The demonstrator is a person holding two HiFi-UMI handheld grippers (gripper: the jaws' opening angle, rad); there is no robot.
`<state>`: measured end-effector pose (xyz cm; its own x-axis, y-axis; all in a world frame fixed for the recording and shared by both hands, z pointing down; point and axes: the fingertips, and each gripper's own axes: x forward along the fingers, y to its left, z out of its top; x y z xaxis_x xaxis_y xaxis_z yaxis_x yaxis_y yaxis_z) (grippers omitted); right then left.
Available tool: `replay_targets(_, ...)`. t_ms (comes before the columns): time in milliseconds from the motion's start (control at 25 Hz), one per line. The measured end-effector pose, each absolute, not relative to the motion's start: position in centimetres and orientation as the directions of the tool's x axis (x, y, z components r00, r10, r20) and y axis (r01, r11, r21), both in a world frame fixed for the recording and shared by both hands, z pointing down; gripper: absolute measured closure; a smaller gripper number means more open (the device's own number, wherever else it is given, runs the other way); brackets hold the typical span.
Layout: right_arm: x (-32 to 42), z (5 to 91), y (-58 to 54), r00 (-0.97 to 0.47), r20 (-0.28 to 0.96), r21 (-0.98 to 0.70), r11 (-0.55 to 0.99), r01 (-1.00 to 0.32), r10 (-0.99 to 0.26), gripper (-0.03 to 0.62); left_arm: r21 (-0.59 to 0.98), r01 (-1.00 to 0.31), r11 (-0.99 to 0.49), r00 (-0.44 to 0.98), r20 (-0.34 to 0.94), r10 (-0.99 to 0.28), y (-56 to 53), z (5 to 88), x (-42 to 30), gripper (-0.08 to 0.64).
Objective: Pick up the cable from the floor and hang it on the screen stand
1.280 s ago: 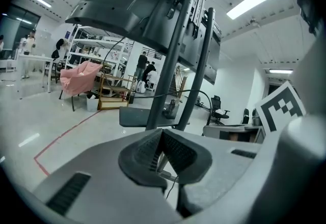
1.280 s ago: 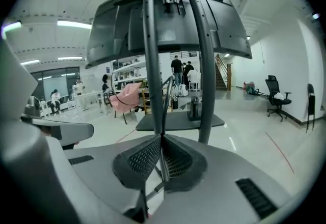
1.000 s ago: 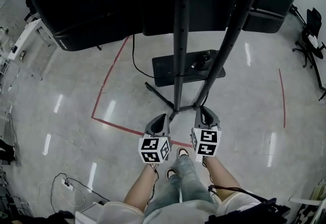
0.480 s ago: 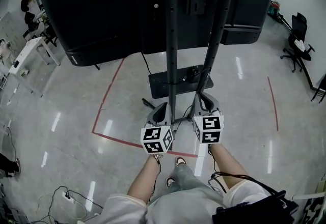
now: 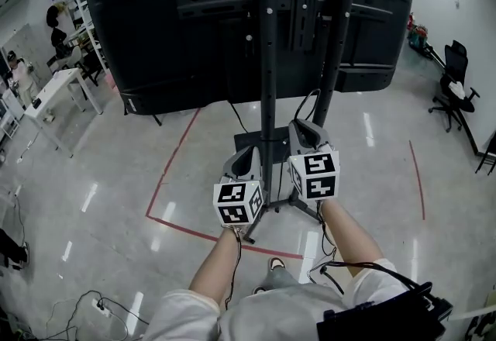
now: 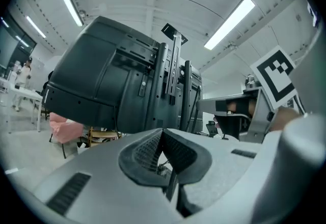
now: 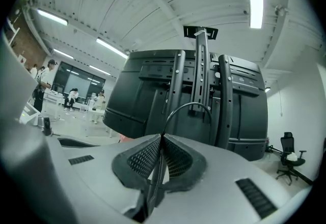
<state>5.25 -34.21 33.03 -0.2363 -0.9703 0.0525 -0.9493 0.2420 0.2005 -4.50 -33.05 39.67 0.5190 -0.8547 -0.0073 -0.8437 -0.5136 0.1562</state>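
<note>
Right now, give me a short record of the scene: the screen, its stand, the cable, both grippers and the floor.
Screen: large and black, seen from behind, mounted on the stand
Stand: two upright black poles over a flat base
Cable: thin and black, arching up from the right gripper in front of the poles; contact with the stand can't be told
Right gripper: shut on the cable
Left gripper: jaws together, no cable showing past its tips
Floor: shiny grey, with red tape lines
</note>
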Motion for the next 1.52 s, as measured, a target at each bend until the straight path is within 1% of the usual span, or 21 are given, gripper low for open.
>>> replay_targets(160,5.2,29.5,-35.4,-0.237,0.015,0.202,0.235,-0.951,-0.971,0.565,0.099,-0.853,-0.512,0.509,-0.054,-0.859,-33.3,35.7,-5.9,0.557)
replay_targets(320,5.9,24.5,-36.5,-0.224,-0.057,0.212,0.207,-0.955,-0.973,0.565,0.06,-0.859,-0.508,0.504,-0.069,-0.861,-34.0,32.5,-6.7,0.557)
replay_targets(560,9.3,17.4,-38.0,-0.166,-0.129,0.238,0.132,-0.962,-0.978,0.565,0.015,-0.834,-0.551,0.547,-0.108,-0.83,-35.0,27.7,-5.0,0.557)
replay_targets(760,10.6,12.8,-39.0,-0.165,-0.154,0.232,0.127,-0.964,-0.974,0.565,0.042,-0.811,-0.583,0.575,-0.126,-0.808,-36.8,24.8,-2.9,0.557)
replay_targets(920,9.3,10.0,-40.3,-0.21,-0.162,0.238,0.168,-0.957,-0.964,0.565,0.041,-0.814,-0.579,0.574,-0.095,-0.813,-38.9,22.8,-2.1,0.557)
replay_targets(1080,9.4,7.7,-41.9,-0.234,-0.169,0.209,0.197,-0.958,-0.958,0.565,0.018,-0.812,-0.583,0.578,-0.116,-0.808,-40.0,20.3,-1.7,0.557)
replay_targets(1280,12.3,5.0,-43.7,-0.194,-0.17,0.228,0.153,-0.962,-0.966,0.565,-0.005,-0.802,-0.597,0.59,-0.166,-0.79,-40.9,17.7,-0.5,0.557)
replay_targets(1520,15.8,2.6,-45.2,-0.136,-0.162,0.265,0.089,-0.96,-0.977,0.565,-0.004,-0.771,-0.637,0.624,-0.204,-0.754,-42.2,15.5,3.0,0.557)
